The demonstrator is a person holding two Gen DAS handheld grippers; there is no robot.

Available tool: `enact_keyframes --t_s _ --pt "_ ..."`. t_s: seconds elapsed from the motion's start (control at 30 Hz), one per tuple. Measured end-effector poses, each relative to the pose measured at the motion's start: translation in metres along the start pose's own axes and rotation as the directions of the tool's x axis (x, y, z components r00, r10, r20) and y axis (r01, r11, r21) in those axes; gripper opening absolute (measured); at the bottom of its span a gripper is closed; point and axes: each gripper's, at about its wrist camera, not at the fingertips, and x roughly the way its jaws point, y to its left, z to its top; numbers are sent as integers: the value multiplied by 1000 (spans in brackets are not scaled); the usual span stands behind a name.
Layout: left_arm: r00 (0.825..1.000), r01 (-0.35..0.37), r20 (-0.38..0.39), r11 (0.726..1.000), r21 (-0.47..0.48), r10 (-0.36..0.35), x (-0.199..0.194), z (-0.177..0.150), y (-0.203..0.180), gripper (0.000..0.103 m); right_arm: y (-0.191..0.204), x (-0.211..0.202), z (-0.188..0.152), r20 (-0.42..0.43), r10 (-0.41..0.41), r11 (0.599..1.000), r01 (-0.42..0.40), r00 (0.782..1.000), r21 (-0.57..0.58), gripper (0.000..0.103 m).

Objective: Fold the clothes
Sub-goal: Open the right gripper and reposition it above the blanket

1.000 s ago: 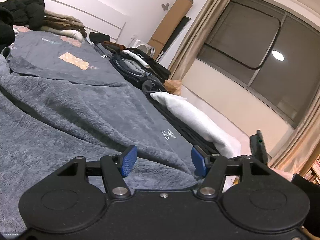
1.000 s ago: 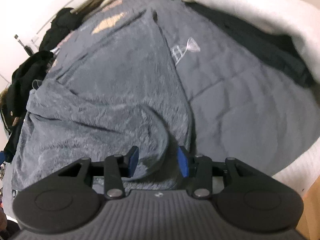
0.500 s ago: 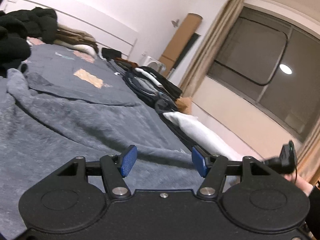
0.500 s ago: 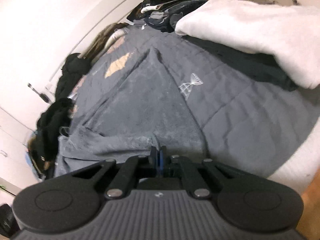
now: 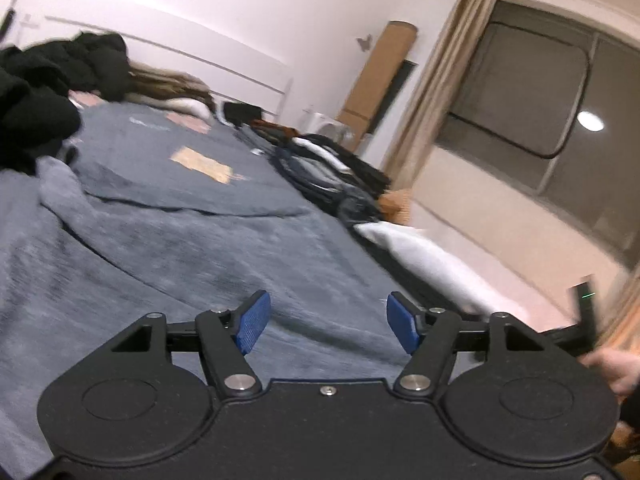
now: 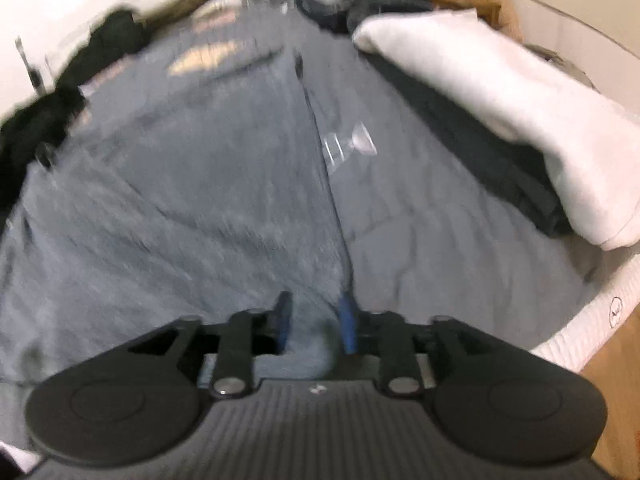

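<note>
A grey fleece garment (image 6: pixel 192 200) lies spread over the bed. In the left wrist view it (image 5: pixel 132 264) fills the near left. My right gripper (image 6: pixel 316 322) points down at the garment's near edge. Its jaws are opening, and a rounded fold of the fleece (image 6: pixel 310 350) sits between the blue pads without being pinched. My left gripper (image 5: pixel 328 326) hovers low over the same garment. Its jaws are opening too, and nothing is between its fingers.
A dark grey quilt (image 6: pixel 448 248) covers the bed. A white folded cloth (image 6: pixel 480 92) lies on black fabric (image 6: pixel 500 168) along the right edge. Black clothes (image 5: pixel 36 108) are piled at the far left, more dark clothes (image 5: pixel 328 168) far right. A person's hand (image 5: pixel 616 368) shows at the right.
The right gripper closed on the fleece edge half a second ago and has come apart again, with the view rising. The left gripper tilted upward and its jaws spread slightly wider.
</note>
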Motion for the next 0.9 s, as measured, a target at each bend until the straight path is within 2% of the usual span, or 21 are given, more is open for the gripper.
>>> enact_keyframes --t_s 0.13,0.33,0.53,0.73,0.9 --pt "993 -117 -4 993 8 117 1 4 16 64 24 -17 10 82 30 1000 -30 996 -6 44" --pt "968 -251 -20 968 -19 250 3 9 41 64 75 -17 26 149 103 994 -99 984 -38 47" --pt "960 -280 -12 960 -4 280 -5 8 49 64 123 7 36 172 169 983 -152 971 -107 48" --pt "958 -285 -15 958 11 286 1 6 57 64 166 47 57 147 245 963 -224 958 -149 49" --pt "948 -317 -25 949 -7 316 14 2 72 64 197 82 68 190 291 952 -264 938 -155 52"
